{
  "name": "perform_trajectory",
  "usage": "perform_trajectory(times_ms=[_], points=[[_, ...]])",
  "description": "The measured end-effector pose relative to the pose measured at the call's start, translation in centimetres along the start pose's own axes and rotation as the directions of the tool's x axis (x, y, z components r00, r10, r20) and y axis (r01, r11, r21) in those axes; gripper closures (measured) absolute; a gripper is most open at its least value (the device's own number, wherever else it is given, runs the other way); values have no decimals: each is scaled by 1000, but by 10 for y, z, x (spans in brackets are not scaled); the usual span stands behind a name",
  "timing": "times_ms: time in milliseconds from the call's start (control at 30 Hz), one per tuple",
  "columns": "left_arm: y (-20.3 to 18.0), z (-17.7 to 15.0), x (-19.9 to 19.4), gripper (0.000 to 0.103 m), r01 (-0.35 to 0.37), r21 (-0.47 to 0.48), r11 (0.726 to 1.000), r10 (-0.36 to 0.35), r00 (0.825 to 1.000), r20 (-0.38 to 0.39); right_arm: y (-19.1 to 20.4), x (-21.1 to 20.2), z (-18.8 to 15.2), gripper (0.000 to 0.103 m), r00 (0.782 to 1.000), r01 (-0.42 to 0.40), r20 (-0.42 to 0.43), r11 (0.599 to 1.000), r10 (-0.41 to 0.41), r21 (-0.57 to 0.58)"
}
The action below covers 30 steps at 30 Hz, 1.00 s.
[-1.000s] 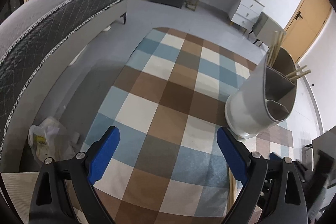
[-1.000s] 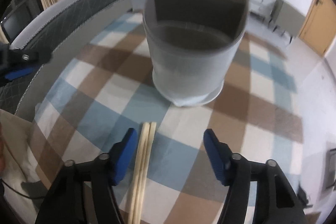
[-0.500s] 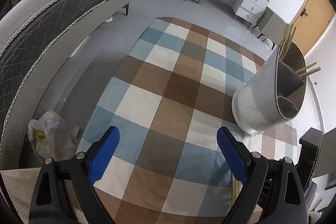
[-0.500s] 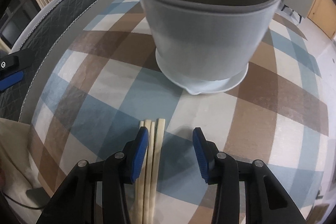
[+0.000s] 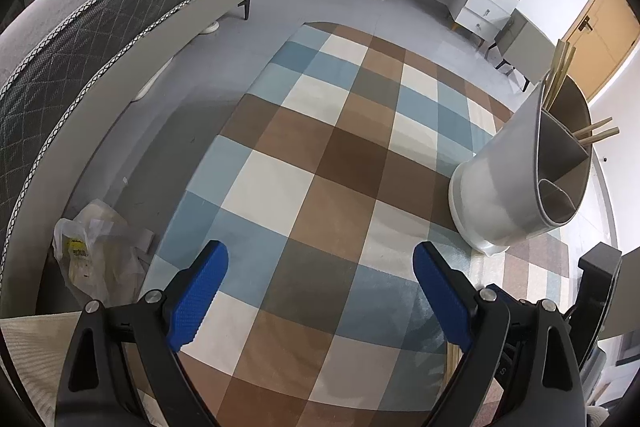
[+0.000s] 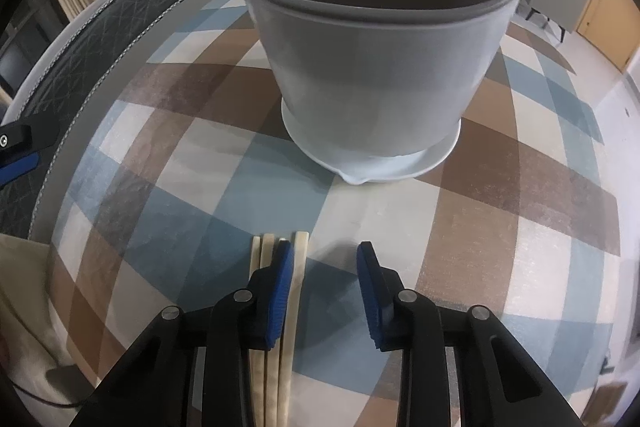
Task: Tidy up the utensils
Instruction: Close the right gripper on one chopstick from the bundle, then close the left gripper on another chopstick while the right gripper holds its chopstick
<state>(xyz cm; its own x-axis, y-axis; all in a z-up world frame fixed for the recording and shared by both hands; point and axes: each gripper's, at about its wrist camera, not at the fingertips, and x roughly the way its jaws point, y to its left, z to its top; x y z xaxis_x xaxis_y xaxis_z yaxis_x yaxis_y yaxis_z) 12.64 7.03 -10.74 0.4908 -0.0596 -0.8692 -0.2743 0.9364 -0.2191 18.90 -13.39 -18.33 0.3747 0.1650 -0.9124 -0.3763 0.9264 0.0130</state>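
— Chopsticks (image 6: 298,267), where are they against my jaws?

— On the right wrist camera I see a small bundle of pale wooden sticks lying flat on the checked rug (image 6: 500,227), right at the right gripper (image 6: 324,259). Its left blue pad sits over the bundle: one stick shows just inside that pad, the others just outside it. The right pad stands clear, with bare rug in the gap.

— Jaws?

— My right jaws have just been closing and stand partly open, narrow; the pads do not press on any stick. My left gripper (image 5: 320,261) is spread wide with nothing between the pads, only rug below.

— What does each camera give me that the other lacks?

— Only the right view shows the loose sticks. Only the left view shows more chopsticks standing in the holder (image 5: 516,187), their ends poking above the rim on its far side, plus a crumpled plastic bag (image 5: 96,259) on the floor outside my left pad.

— Shapes, surfaces?

— The holder is a smooth grey cylinder with inner dividers and a paler flared base, ahead of my right jaws. The sticks are slim and square-ended, matte wood. The pads are ribbed blue.

— Long axis?

— It runs along my right fingers, blunt ends pointing ahead toward the holder.
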Motion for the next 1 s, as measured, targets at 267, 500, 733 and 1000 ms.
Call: perform_trajectory(times_ms=[267,500,733,1000], points=[[2,-1,3,12,-8,0,1000,8,1000,-11,26,5,1,89,999,43,33,997,-41,-66],[-2,-3,7,12,-25,24,999,25,999,-25,13,0,3,98,999,2,44,1000,-2,4],[-25,-17,19,12,57,92,994,-47,993,-106,-43,-45,-5,98,983,-107,169,971,71,215],[-66,-53,41,12,117,219,969,-61,967,-247,-102,-94,-35,98,939,-273,315,864,142,424]])
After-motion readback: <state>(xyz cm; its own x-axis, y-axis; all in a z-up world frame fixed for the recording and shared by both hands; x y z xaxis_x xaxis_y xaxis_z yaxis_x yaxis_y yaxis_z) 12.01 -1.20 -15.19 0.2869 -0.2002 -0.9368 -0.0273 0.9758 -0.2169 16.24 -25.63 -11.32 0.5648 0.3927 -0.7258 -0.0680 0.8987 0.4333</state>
